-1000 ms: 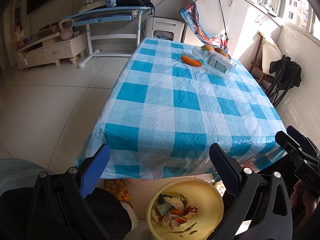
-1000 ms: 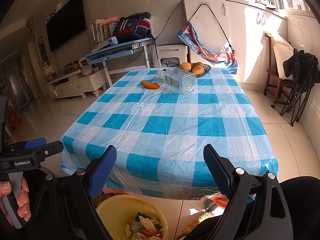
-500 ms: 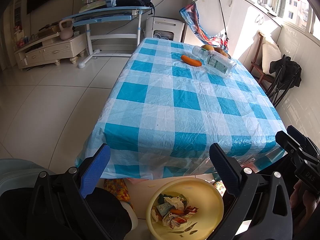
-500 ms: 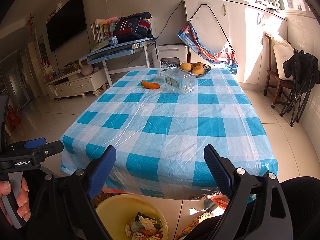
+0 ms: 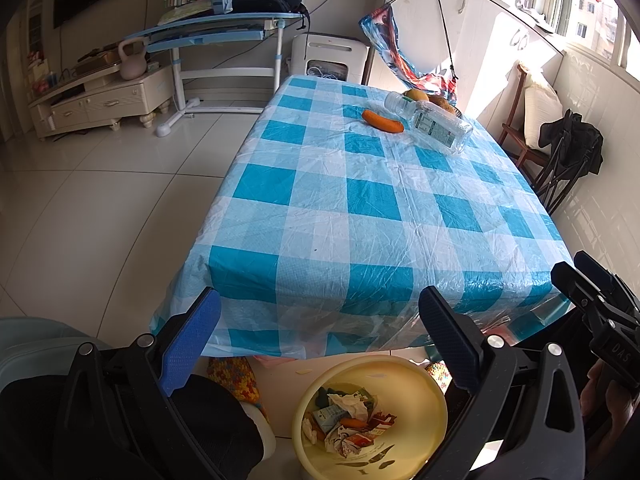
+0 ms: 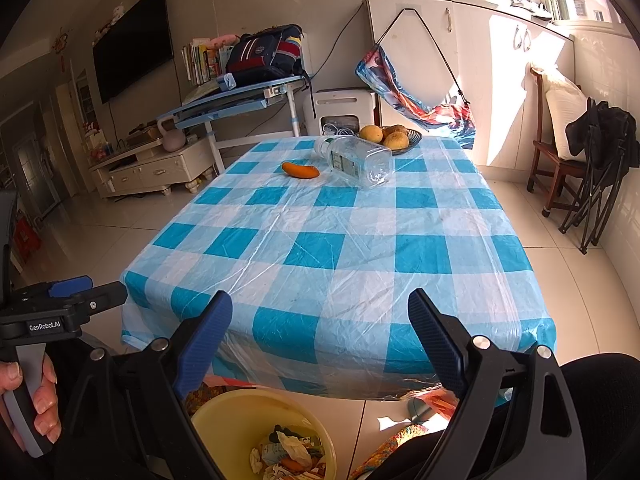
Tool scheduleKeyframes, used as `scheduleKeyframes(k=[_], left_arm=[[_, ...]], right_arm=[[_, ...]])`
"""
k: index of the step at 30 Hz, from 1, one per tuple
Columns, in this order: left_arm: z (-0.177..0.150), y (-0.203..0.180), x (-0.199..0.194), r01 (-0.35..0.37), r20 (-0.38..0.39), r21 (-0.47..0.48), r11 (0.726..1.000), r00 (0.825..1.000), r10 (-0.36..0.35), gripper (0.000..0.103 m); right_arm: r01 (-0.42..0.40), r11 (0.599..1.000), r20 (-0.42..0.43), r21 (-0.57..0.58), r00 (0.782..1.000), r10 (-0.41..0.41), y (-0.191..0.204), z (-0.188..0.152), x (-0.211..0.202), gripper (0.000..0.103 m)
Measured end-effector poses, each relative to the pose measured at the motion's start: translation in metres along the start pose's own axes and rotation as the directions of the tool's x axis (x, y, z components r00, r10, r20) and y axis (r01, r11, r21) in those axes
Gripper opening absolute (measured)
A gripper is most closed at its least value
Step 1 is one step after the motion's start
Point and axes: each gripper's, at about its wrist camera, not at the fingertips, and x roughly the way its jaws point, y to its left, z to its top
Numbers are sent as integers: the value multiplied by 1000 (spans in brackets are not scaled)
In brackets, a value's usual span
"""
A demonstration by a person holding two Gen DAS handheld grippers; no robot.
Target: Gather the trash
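Observation:
A yellow bucket (image 5: 416, 376) (image 6: 240, 408) stands on the floor below the near table edge, with crumpled wrappers (image 5: 348, 424) (image 6: 288, 456) inside. Far across the blue-checked table (image 5: 360, 216) (image 6: 352, 248) lie a clear plastic bottle (image 5: 432, 122) (image 6: 356, 158) on its side and an orange carrot (image 5: 382, 121) (image 6: 300, 170). My left gripper (image 5: 320, 304) hangs open above the bucket with nothing between its fingers. My right gripper (image 6: 320, 304) is also open and empty, at the table's near edge. Each gripper shows at the edge of the other's view.
A bowl of fruit (image 6: 394, 138) sits at the far table end. A wooden chair (image 6: 556, 152) and a folded black chair (image 6: 600, 184) stand to the right. A blue desk (image 5: 224, 32) and a low cabinet (image 5: 100, 96) line the far wall. A hand (image 6: 40, 396) holds the left gripper's grip.

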Motion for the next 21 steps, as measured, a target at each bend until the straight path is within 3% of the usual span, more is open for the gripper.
scheduleKeyframes(k=[21], left_arm=[[1, -1, 1, -2, -2, 1, 1000, 1000, 2, 96]], right_arm=[[3, 1000, 0, 1, 1000, -3, 1, -1, 0, 86]])
